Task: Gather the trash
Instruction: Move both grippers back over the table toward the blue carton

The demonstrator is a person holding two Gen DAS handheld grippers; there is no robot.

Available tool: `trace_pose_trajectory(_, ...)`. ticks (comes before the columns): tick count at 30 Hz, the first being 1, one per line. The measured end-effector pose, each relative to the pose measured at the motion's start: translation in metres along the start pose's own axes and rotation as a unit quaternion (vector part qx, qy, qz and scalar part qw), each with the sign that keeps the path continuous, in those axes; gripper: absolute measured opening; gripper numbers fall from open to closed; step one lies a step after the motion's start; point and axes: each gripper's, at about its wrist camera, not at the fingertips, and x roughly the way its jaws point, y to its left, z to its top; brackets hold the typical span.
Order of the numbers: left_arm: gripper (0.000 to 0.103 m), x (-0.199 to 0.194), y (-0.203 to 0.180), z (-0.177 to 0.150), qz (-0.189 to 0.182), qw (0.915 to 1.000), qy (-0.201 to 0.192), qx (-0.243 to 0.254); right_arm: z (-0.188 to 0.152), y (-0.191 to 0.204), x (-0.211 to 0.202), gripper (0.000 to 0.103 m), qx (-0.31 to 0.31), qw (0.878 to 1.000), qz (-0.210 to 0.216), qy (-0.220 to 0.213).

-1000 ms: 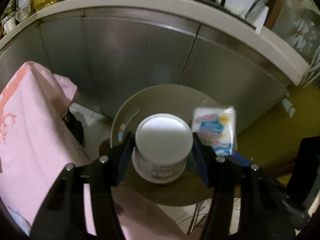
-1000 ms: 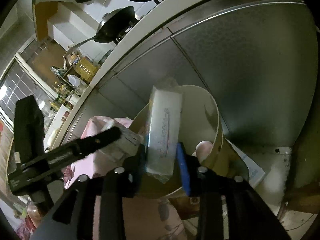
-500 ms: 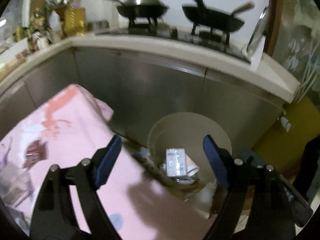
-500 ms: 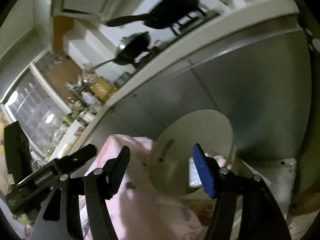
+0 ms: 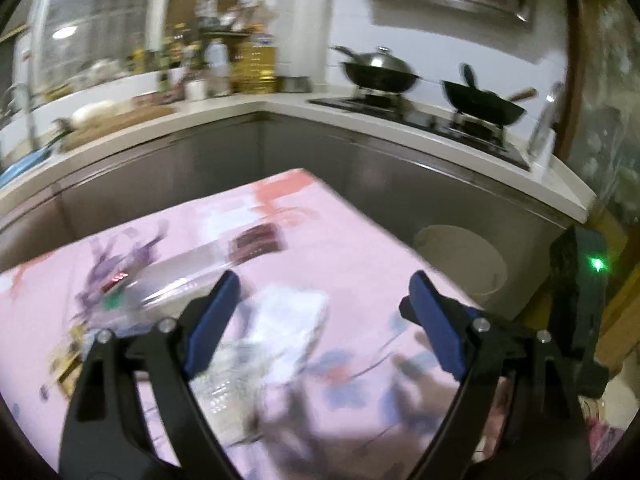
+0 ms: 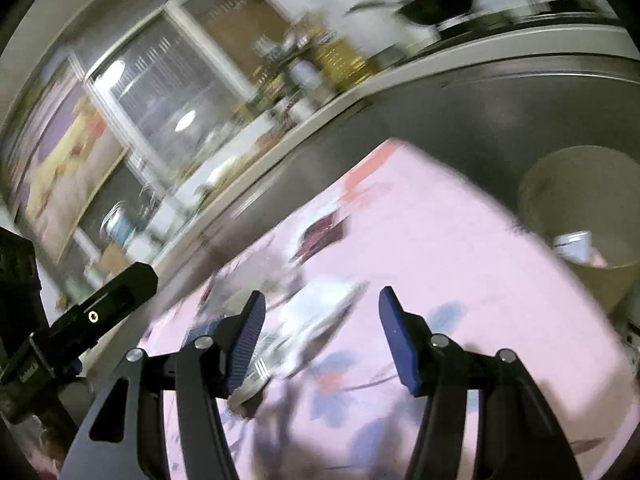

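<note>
My left gripper (image 5: pixel 320 312): jaws opening, wide apart, nothing between the pads; it hangs over the pink tablecloth (image 5: pixel 352 232).
My right gripper (image 6: pixel 320 336): jaws closing, still apart, nothing pressed between them.
Trash on the cloth: crumpled clear plastic wrapper (image 5: pixel 276 332) just ahead of both grippers; dark small packet (image 5: pixel 256 242) farther back; blurred clear bag (image 5: pixel 168 276) to its left.
Trash bin (image 6: pixel 580 184): beige, beside the cloth's far right edge, against the steel cabinets (image 5: pixel 400 184); a white carton (image 6: pixel 574 244) lies inside.
</note>
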Motion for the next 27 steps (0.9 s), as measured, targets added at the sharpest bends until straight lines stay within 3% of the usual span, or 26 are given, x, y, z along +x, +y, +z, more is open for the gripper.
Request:
trace_pose_trajectory(7, 0.083, -0.039, 0.105, -0.056, 0.066, 0.9945, 0.013, -0.081, -0.015, 0.065, 0.062, 0.056, -0.042, 0.996, 0.022, 0.079)
trace_pose_trajectory(12, 0.076, -0.043, 0.155, -0.092, 0.046, 0.9884, 0.040, -0.139, -0.013, 0.093, 0.103, 0.055, -0.038, 0.993, 0.023, 0.114)
trace_pose_trajectory(16, 0.067, -0.031, 0.165, -0.112, 0.020, 0.9861, 0.070, -0.149, -0.012, 0.104, 0.125, 0.055, -0.032, 0.991, 0.020, 0.126)
trace_pose_trajectory(21, 0.067, -0.019, 0.174, -0.126, 0.001, 0.9825, 0.091, -0.163, -0.014, 0.111, 0.148, 0.055, -0.023, 0.988, 0.027, 0.152)
trace_pose_trajectory(27, 0.065, -0.019, 0.184, -0.128, 0.005, 0.9814, 0.083, -0.173, -0.032, 0.119, 0.162, 0.055, -0.013, 0.979, 0.064, 0.195)
